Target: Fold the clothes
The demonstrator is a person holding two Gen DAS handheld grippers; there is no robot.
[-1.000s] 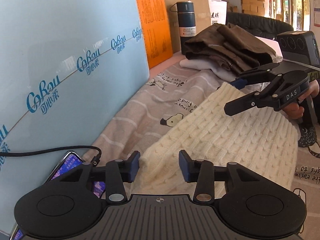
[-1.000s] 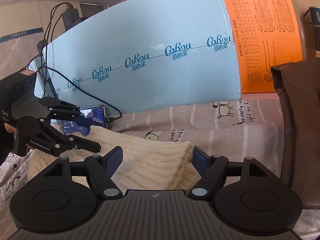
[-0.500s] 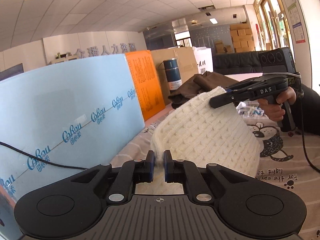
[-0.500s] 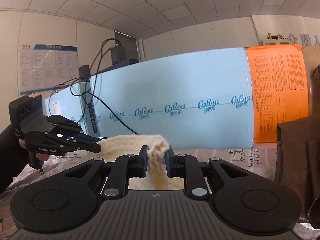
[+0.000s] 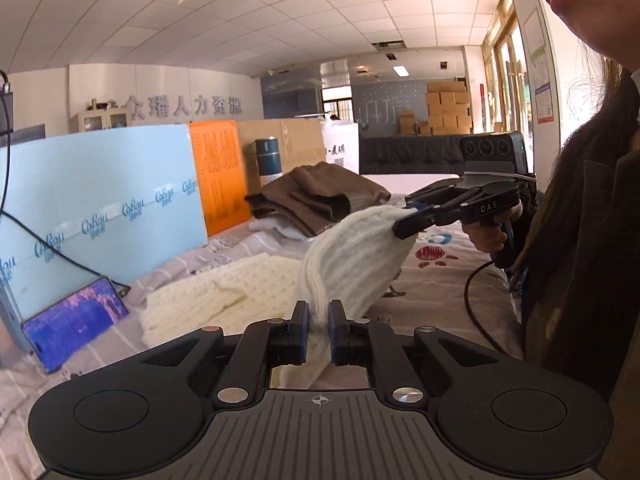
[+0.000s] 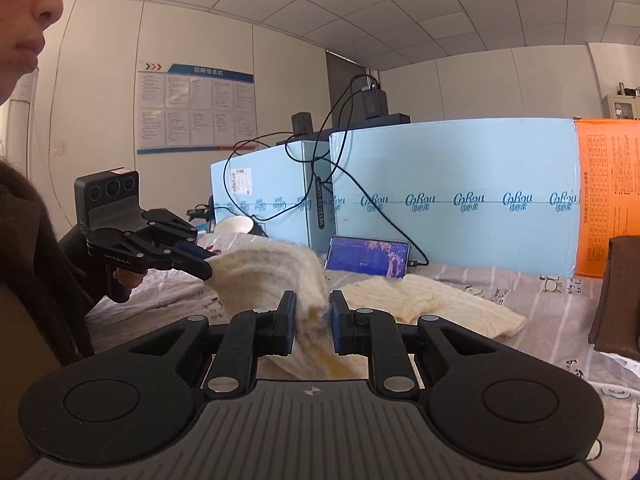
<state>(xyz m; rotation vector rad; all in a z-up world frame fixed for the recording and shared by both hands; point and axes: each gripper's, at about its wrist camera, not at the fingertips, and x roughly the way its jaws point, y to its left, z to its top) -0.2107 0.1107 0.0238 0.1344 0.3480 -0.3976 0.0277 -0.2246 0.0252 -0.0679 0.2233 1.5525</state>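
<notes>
A cream knitted sweater lies partly on the patterned sheet, with one edge lifted into the air. My left gripper is shut on one corner of that lifted edge. My right gripper is shut on the other corner, and it shows from the side in the left wrist view as the right gripper. In the right wrist view the left gripper pinches the sweater at the left. The rest of the sweater stays flat on the sheet.
A phone with a cable leans against light blue boxes. An orange box, a dark flask and a pile of brown clothes stand at the back. The person's body is close on the right.
Both grippers closed on the sweater's edge, then lifted it off the sheet and carried it back toward the person. The views swung up from the sheet to the room.
</notes>
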